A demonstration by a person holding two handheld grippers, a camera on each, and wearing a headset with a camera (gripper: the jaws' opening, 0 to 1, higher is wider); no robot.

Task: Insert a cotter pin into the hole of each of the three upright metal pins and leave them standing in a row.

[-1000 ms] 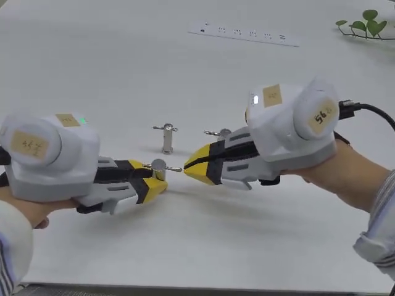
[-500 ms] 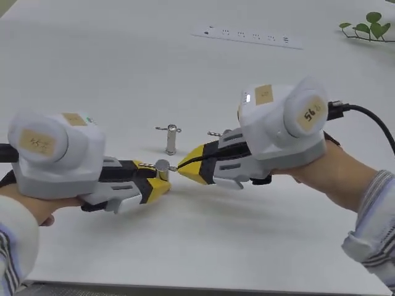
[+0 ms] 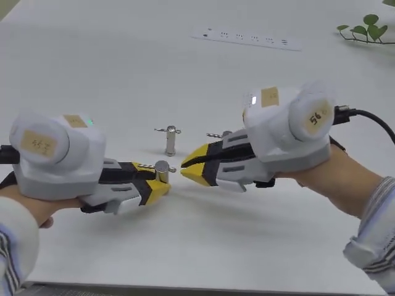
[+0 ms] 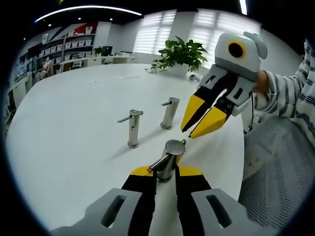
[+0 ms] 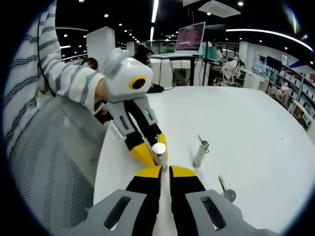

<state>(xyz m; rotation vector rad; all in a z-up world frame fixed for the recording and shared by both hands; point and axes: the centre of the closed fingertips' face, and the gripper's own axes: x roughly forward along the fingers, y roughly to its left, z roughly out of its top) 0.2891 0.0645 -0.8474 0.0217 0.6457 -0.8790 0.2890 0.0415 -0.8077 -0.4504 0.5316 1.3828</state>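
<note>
My left gripper (image 3: pixel 159 177) is shut on an upright metal pin (image 3: pixel 162 168) (image 4: pixel 170 160) with a cotter pin (image 3: pixel 148 166) through its head. My right gripper (image 3: pixel 184 171) (image 4: pixel 187 133) hovers just right of that pin, not touching it, its jaws a narrow slit apart with nothing between them. In the right gripper view the held pin (image 5: pixel 159 153) stands just beyond my fingertips. A second pin (image 3: pixel 170 140) (image 4: pixel 133 129) (image 5: pixel 201 153) stands behind with a cotter pin through it. A third pin (image 3: pixel 226 132) (image 4: pixel 170 113) (image 5: pixel 227 194), also with a cotter pin, is partly hidden behind the right gripper.
A white power strip (image 3: pixel 247 37) lies at the far side of the white table (image 3: pixel 92 74), and a green plant (image 3: pixel 364 24) sits at the far right. A black cable (image 3: pixel 370 114) trails from the right gripper. The table's front edge runs along the bottom.
The right gripper has let go of the cotter pin's end and drawn back slightly to the right. The cotter pin stays in the held pin. The left gripper has barely moved.
</note>
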